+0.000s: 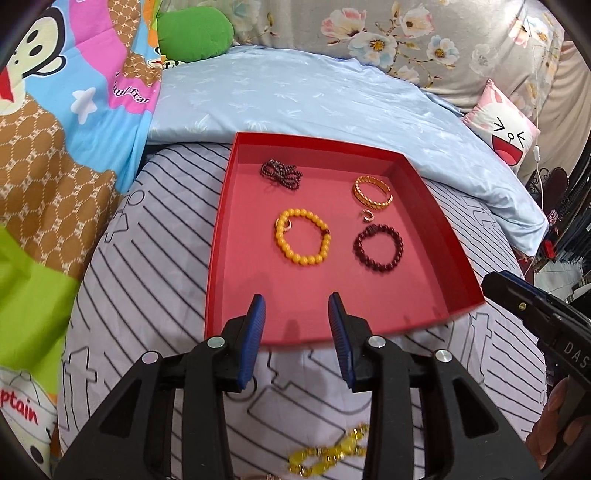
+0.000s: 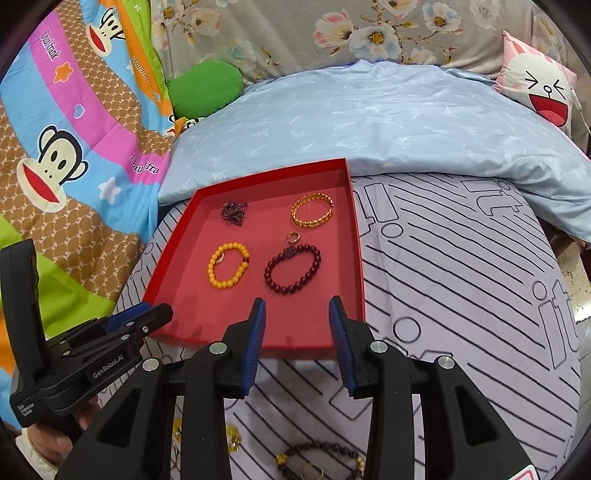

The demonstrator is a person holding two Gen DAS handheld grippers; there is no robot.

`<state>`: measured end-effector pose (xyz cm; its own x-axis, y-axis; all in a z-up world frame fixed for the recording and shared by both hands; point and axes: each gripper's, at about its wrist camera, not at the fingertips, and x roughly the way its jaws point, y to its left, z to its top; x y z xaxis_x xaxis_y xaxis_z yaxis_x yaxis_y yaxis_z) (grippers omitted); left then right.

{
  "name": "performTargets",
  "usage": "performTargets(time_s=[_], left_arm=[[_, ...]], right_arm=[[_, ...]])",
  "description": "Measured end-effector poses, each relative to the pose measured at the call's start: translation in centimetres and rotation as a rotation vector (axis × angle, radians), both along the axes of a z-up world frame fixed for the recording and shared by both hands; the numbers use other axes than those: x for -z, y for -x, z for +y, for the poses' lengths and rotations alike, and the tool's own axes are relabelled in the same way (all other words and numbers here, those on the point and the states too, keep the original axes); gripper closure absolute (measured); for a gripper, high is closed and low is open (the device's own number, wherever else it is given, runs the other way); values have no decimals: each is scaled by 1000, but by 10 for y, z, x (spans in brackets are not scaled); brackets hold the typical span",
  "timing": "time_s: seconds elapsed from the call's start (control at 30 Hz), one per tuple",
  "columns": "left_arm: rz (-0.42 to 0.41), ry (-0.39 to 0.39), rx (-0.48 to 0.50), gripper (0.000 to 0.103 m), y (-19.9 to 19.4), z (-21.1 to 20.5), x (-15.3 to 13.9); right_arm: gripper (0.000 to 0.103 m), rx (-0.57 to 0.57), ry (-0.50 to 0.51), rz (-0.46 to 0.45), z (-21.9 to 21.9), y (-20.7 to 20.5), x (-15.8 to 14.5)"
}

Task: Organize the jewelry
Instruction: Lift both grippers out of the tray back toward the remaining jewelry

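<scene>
A shallow red tray [image 1: 218, 258] [image 2: 356, 258] lies on the striped bedspread. Inside it are a yellow bead bracelet [image 1: 303, 259] [image 2: 221, 283], a dark red bead bracelet [image 1: 376, 264] [image 2: 291, 290], a gold bangle [image 1: 369, 201] [image 2: 312, 221], a small ring [image 1: 366, 216] [image 2: 293, 238] and a bundle of dark beads [image 1: 280, 173] [image 2: 232, 214]. My left gripper [image 1: 296, 301] [image 2: 155, 314] hangs open and empty over the tray's near edge. Beside it, my right gripper [image 2: 296, 302] is open and empty too. A yellow chain [image 1: 332, 452], a dark bead bracelet [image 2: 321, 448] and a gold ring [image 2: 312, 470] lie on the bedspread under the grippers.
Behind the tray a pale blue quilt [image 1: 295, 99] is bunched up. A cartoon monkey blanket [image 1: 55, 147] rises on the left, with a green plush [image 1: 192, 33] at the back. A rabbit pillow [image 1: 509, 125] sits at the far right, where the bed ends.
</scene>
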<state>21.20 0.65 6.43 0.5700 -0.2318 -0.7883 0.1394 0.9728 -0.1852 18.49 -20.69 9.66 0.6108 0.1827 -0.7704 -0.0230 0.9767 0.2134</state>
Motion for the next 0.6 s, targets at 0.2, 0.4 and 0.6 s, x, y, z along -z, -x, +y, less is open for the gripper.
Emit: performTargets(time_s=[0.2, 0.4, 0.6], left_arm=[[5, 3, -3, 69, 20, 1, 0], [5, 3, -2, 69, 39, 3, -2], [16, 7, -13, 69, 58, 8, 1]], right_arm=[[68, -4, 2, 15, 1, 24, 2], [68, -2, 3, 26, 0, 46, 5], [68, 18, 1, 50, -7, 66, 13]])
